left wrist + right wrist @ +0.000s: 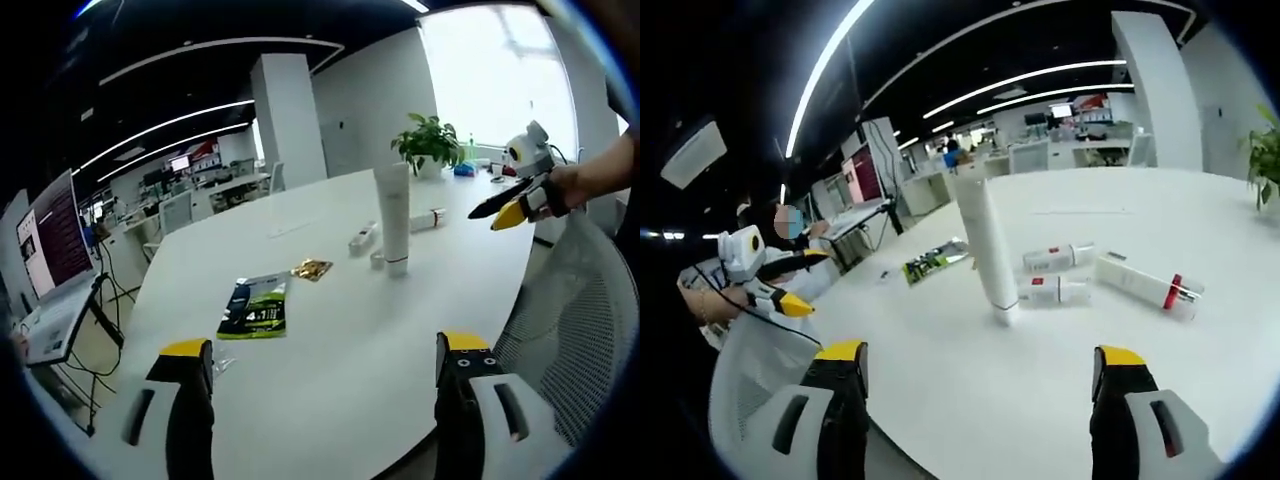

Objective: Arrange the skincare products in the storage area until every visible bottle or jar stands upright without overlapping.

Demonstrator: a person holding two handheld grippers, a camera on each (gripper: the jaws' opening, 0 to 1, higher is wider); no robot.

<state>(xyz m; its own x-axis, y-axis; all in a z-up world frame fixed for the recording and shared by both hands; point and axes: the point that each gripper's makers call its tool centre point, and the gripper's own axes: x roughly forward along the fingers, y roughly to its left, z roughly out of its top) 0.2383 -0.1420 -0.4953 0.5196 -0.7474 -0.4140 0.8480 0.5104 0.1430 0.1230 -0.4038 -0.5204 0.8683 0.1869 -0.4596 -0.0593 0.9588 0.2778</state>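
In the left gripper view, the left gripper has its jaws spread wide with only bare white table between them, gripping nothing. Just past the left jaw lies a flat green and black packet, and a little beyond it a small gold wrapper. Further on, a tall white tube stands upright on its cap, with small bottles lying on their sides just behind it. A mesh chair back rises at the right edge. Above it the right gripper comes in from the right, held in a hand, hanging in the air well apart from the tube, its jaws only slightly parted and empty. A potted plant sits at the table's far edge.

In the right gripper view, the right gripper's jaws stand wide open over bare table, holding nothing. Beyond them the tube stands upright; beside it a small red-labelled bottle lies flat, another lies behind it, and a longer white bottle lies to the right, none overlapping. At the left the other gripper is held beside a chair.
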